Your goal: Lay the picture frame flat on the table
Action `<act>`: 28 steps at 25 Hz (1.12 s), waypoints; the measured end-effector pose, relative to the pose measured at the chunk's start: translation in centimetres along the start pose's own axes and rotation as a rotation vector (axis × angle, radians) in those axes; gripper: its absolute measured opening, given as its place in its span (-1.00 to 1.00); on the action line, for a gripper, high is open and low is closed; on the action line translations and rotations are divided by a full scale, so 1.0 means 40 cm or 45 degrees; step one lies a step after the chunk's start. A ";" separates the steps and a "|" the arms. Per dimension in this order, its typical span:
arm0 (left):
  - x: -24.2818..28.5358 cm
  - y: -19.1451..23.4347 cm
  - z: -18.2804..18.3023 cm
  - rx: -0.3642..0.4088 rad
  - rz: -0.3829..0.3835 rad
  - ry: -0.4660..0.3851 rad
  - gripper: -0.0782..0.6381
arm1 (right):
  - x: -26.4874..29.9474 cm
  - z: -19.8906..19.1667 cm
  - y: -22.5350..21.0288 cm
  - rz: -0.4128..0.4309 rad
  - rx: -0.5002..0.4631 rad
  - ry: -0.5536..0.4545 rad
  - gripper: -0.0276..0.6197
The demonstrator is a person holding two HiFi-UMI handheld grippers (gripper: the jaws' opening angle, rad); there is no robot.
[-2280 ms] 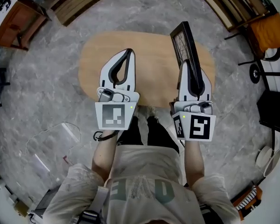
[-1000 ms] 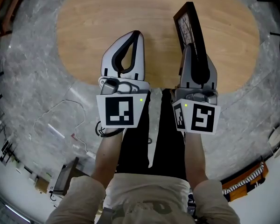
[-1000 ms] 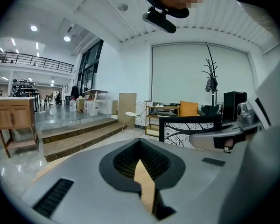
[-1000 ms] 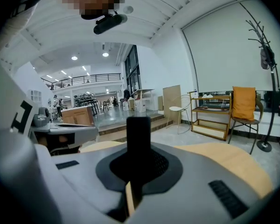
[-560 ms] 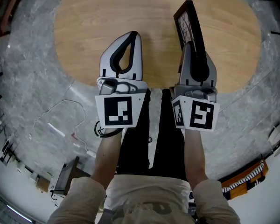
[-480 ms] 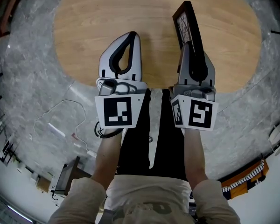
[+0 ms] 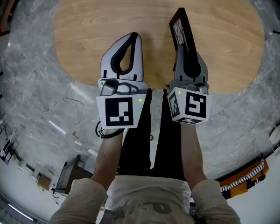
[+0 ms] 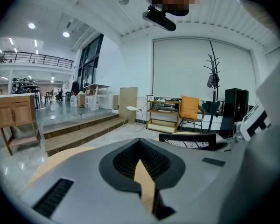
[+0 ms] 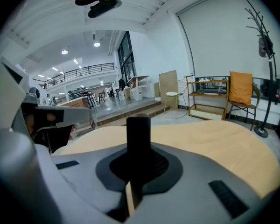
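Oval wooden table (image 7: 107, 22) lies below, right gripper (image 7: 185, 50) clamped on the near edge of the upright picture frame (image 7: 180, 27) over its right part, left gripper (image 7: 133, 36) closed and empty; best to roll the wrist slowly and lower until flat.

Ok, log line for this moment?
right tongs: shut on picture frame | pose: on edge over table, not flat | left tongs: shut, empty

Picture frame (image 7: 186, 31): black border, pale inset with dark linework. Bench (image 7: 93, 17): light wood grain. Floor (image 7: 32, 90): grey marbled.
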State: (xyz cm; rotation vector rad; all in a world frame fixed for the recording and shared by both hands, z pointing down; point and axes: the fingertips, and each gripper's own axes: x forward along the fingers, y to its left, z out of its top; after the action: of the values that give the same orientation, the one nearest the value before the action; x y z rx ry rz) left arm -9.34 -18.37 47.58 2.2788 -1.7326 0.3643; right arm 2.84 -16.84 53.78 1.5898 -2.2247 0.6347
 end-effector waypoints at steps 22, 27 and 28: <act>0.010 -0.025 -0.037 -0.006 -0.037 0.044 -0.76 | 0.038 -0.169 -0.066 0.035 1.198 0.020 -0.86; 0.011 -0.033 -0.046 -0.003 -0.045 0.059 -0.76 | 0.047 -0.209 -0.070 0.062 1.564 -0.015 -0.86; 0.010 -0.035 -0.047 -0.003 -0.046 0.060 -0.76 | 0.048 -0.217 -0.073 0.064 1.623 -0.022 -0.86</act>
State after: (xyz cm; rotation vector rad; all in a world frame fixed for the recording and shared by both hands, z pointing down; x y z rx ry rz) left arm -7.95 -17.72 49.41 2.2779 -1.6659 0.4056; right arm 5.07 -14.55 62.57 1.9374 -1.8579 2.3463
